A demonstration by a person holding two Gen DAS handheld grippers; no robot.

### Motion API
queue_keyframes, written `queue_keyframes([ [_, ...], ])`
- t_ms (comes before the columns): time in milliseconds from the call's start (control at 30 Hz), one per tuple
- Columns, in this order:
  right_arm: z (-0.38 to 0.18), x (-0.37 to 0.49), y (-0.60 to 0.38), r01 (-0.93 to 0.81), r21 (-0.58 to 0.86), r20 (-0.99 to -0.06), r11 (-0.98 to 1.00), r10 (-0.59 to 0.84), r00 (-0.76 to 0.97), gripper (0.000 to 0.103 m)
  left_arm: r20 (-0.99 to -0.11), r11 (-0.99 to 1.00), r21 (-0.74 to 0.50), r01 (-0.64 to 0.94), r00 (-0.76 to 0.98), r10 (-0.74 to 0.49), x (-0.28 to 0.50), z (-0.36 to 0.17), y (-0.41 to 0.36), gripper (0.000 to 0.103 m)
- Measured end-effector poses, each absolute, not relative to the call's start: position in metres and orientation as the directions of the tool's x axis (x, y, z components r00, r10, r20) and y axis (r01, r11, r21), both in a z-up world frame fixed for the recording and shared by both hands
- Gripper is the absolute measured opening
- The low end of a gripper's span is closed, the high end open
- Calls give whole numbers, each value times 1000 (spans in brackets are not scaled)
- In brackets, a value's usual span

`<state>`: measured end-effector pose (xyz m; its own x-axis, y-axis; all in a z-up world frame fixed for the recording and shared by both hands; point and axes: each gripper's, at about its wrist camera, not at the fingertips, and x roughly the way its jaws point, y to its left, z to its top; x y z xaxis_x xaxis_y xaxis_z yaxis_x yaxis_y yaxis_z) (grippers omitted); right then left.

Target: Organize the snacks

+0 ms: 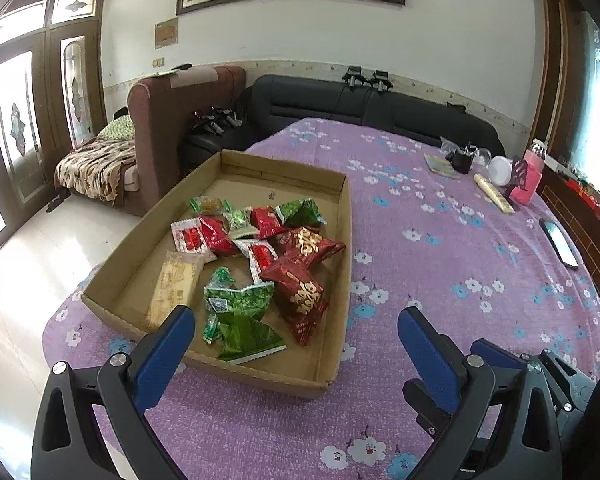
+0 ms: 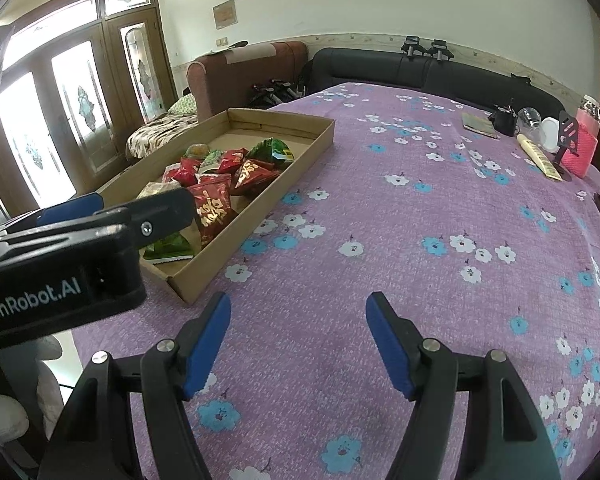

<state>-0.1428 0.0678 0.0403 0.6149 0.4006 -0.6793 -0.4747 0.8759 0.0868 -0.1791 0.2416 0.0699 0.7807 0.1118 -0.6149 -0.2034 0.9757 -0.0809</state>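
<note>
A shallow cardboard tray lies on the purple flowered tablecloth and holds several snack packets: dark red ones, green ones, small red-and-white ones and a pale biscuit pack. My left gripper is open and empty, hovering over the tray's near end. The tray also shows at the left in the right wrist view, with the left gripper's black body above its near end. My right gripper is open and empty above bare cloth, right of the tray.
At the table's far right stand a black cup, a white round object, a pink box, a long cream tube and a notebook. A phone lies at the right edge. Sofas stand behind the table.
</note>
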Motion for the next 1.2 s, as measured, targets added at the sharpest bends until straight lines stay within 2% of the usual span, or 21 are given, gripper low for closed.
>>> queue_keyframes([
  [67, 42, -144, 68, -477, 85, -674, 875, 403, 619, 70, -578, 972, -80, -223, 805, 137, -187, 76, 242, 103],
  [300, 50, -154, 65, -488, 79, -646, 869, 418, 639, 70, -244, 938, -46, -344, 914, 324, -251, 127, 234, 103],
  [367, 53, -158, 65, -492, 80, -640, 867, 423, 641, 70, -198, 934, -58, -352, 921, 335, -262, 130, 233, 103],
  [433, 57, -162, 65, -500, 79, -632, 863, 431, 644, 70, -223, 943, -66, -326, 926, 304, -261, 131, 236, 103],
  [633, 63, -177, 67, -526, 68, -617, 848, 450, 645, 70, -375, 948, -130, -290, 900, 223, -251, 122, 243, 103],
  [967, 70, -190, 72, -555, 55, -601, 830, 471, 646, 71, -400, 955, -69, -289, 885, 239, -254, 121, 228, 103],
  [1200, 74, -182, 68, -543, 90, -602, 835, 480, 638, 74, -427, 950, -97, -298, 874, 231, -251, 121, 229, 103],
])
